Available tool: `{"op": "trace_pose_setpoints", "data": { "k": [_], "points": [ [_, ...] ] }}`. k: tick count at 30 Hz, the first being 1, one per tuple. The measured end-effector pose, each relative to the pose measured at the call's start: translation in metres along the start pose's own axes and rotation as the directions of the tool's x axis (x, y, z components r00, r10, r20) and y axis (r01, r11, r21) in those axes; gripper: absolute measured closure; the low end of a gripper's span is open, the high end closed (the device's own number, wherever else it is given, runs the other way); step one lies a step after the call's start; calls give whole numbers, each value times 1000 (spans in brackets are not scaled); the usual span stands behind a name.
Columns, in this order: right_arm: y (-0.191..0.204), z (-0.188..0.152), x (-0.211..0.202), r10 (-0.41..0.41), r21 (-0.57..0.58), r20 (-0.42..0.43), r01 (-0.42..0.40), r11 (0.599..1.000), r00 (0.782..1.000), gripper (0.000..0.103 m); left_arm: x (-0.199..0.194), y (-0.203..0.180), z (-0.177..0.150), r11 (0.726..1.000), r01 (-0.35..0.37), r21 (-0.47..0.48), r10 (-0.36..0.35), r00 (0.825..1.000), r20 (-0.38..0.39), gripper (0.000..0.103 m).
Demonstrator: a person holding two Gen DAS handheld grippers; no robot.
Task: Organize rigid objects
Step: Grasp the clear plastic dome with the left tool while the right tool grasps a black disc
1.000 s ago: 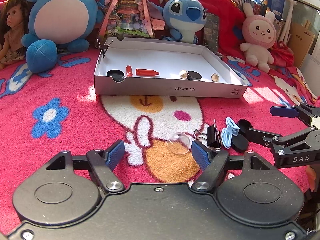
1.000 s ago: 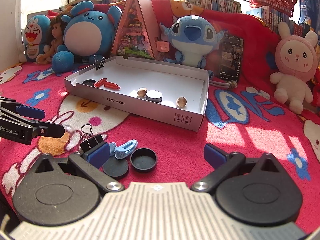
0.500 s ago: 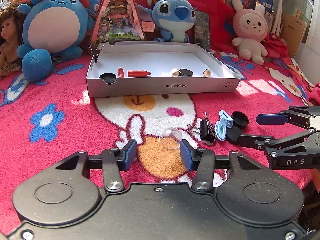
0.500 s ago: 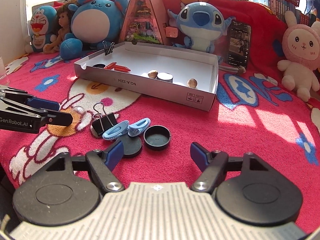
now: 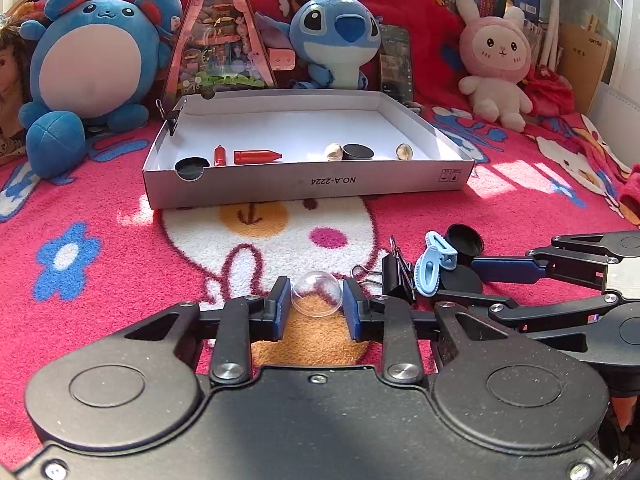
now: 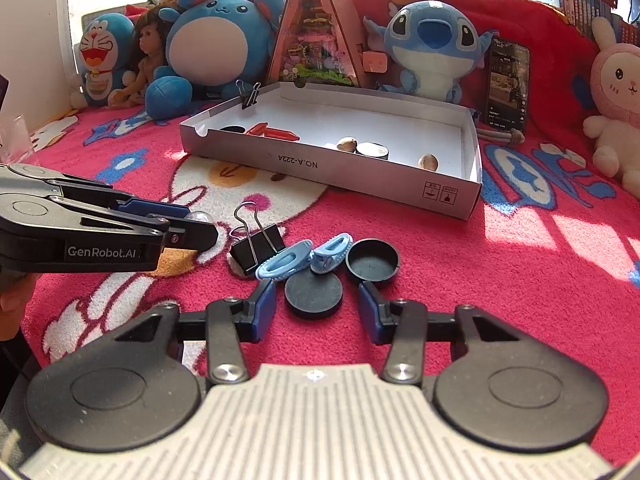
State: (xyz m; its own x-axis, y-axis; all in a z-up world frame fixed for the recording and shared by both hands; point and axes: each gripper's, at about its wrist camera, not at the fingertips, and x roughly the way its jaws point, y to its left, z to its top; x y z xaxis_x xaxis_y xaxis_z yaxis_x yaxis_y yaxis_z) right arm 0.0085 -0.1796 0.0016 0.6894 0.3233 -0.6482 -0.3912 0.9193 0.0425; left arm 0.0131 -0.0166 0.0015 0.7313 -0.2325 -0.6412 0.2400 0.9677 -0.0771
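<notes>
So our left claw was clamped on the little clear dome down on the pink rug. Just right of it sat the black binder clip, blue clips and black caps, with our right claw spread open around one cap, gripping nothing

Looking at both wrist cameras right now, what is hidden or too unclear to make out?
- Right wrist view: the clear plastic dome is mostly hidden behind the left gripper.
- Left wrist view: whether the pads actually touch the dome; only slight gaps show.
- Left wrist view: the flat black disc is partly hidden by the right gripper.
</notes>
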Motion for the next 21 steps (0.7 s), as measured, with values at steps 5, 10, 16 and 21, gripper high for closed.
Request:
{"op": "trace_pose_setpoints", "data": {
  "k": [5,10,16,21],
  "points": [
    [3,0,-1,6,7,10,-6,1000,1000,66,0,-3,2,1000,18,-10,-18,1000,-2,77],
    [1,4,-3,21,24,11,-22,999,1000,66,0,-4,9,999,31,-30,-31,1000,-1,77],
    [-5,15,-11,2,43,46,-4,999,999,66,-3,-1,23,999,26,-39,-24,999,34,77],
    [-15,27,-13,-25,59,72,20,998,997,66,-4,6,38,999,10,-52,-7,998,64,77]
  ]
}}
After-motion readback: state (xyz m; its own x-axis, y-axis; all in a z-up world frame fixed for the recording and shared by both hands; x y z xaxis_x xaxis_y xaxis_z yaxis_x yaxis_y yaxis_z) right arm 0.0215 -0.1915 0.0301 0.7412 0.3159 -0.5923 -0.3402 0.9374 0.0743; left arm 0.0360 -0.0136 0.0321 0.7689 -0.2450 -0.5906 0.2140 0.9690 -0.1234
